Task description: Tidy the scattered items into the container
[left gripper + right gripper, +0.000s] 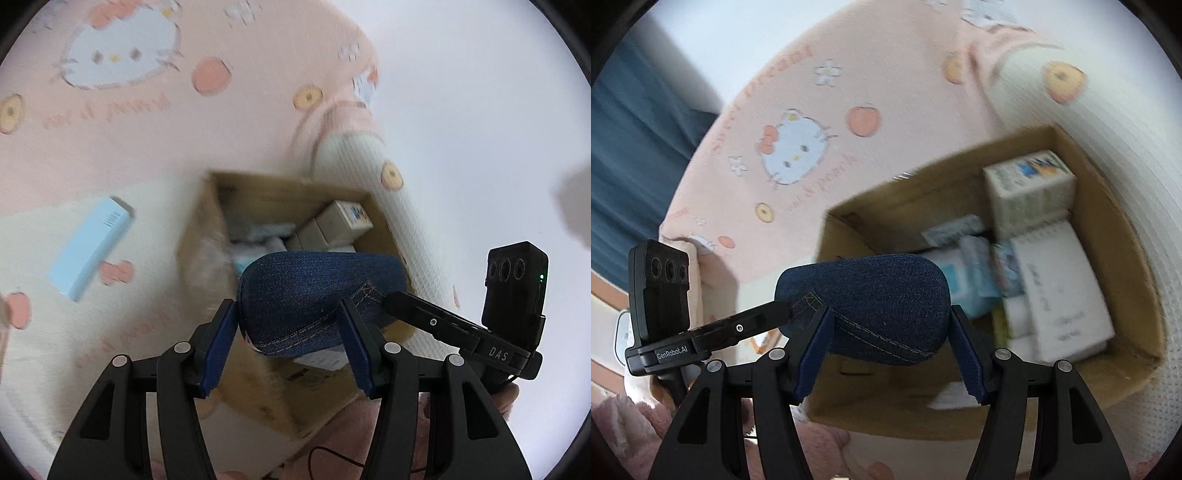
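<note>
A: We've got both grippers, left gripper [288, 332] and right gripper [888, 338], each clamped on one end of the denim pouch [317, 295], held over the cardboard box [199, 236] at 12 o'clock.

B: The box already holds small cartons [1028, 184] and a notepad [1060, 291]. A light blue box [90, 247] sits outside at 9 o'clock. We can't read the labels for blur, and the pouch hides part of the box.

One cardboard box [979, 398] is sitting on the bed, one denim pouch [871, 306] is hanging over it. One light blue box [90, 247] is lying left of the cardboard box; blurred contents are escaping a sure count.
</note>
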Demonstrator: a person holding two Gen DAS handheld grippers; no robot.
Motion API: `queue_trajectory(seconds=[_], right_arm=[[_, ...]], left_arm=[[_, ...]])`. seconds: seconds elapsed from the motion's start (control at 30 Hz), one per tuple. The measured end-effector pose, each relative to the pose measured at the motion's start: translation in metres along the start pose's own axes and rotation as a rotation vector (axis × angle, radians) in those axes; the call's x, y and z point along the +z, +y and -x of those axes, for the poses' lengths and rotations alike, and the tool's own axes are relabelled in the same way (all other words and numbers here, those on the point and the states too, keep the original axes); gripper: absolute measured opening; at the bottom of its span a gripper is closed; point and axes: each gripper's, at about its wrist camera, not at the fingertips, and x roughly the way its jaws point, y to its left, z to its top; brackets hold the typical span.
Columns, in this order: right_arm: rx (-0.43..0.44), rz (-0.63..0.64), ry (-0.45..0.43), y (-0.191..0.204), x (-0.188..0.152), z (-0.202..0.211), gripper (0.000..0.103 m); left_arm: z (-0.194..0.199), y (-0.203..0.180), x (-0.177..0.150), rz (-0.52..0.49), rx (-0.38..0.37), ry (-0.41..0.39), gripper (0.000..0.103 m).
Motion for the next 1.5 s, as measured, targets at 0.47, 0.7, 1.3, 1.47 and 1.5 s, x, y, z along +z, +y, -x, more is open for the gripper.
queue_trajectory(seconds=[0.47,0.7,1.3,1.47,1.5], right_arm=[[0.016,0.167,0.141,0.145,-0.021,-0.104,0.061],[-0.089,0.307,0.311,0.189,-0.070,-0.198,0.060],[-0.113,0.340,0.395,0.215,-0.074,-0.319,0.059],[-0.045,0.397,0.397,0.241,-0.080,-0.345,0.061],[-0.035,0.419,0.392,0.249,-0.083,-0.353,0.061]], left_arm=[[0.085,0.148,-0.039,0.106,0.092,-0.034,0.060],[0.047,0.211,-0.079,0.127,0.137,0.084,0.046],[0.096,0.310,-0.092,0.401,0.259,-0.026,0.065],[0.118,0.340,-0.103,0.496,0.321,-0.093,0.066],[0.124,0.348,-0.106,0.532,0.327,-0.115,0.066]])
